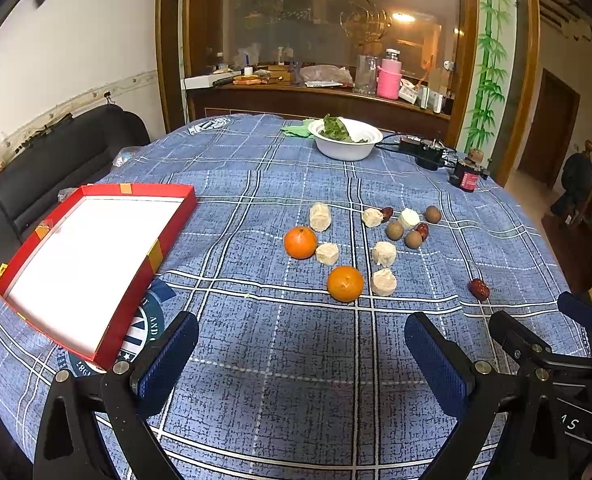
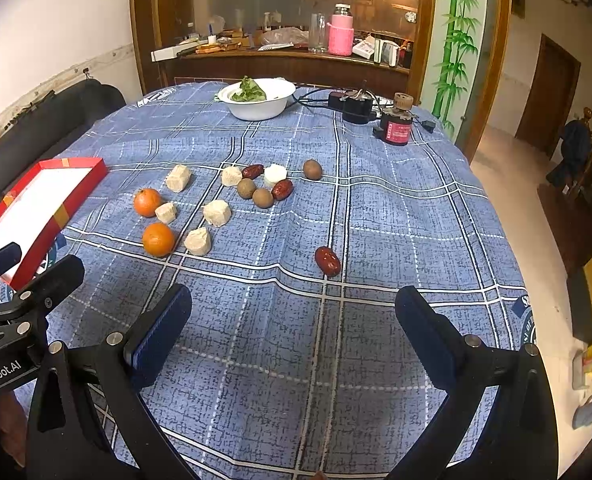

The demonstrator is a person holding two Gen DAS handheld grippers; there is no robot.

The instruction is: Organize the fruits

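Two oranges [image 1: 345, 283] [image 1: 300, 242] lie mid-table among several pale wrapped pieces [image 1: 383, 281], brown longans [image 1: 394, 230] and red dates [image 1: 479, 289]. A red box [image 1: 152, 254] with a white inside sits at the left. My left gripper [image 1: 301, 346] hovers open over bare cloth, nearer than the fruit. In the right wrist view my right gripper [image 2: 293, 320] is open too, with a lone red date [image 2: 327, 261] just beyond it, the oranges [image 2: 158, 239] further left and the red box [image 2: 78, 196] at far left. Neither gripper holds anything.
A white bowl [image 1: 346, 151] with green leaves stands at the table's far side, with a black device [image 1: 428, 152] and a small dark jar [image 2: 397, 126] to its right. A blue checked cloth [image 1: 288, 380] covers the round table. A black chair [image 1: 56, 160] stands to the left.
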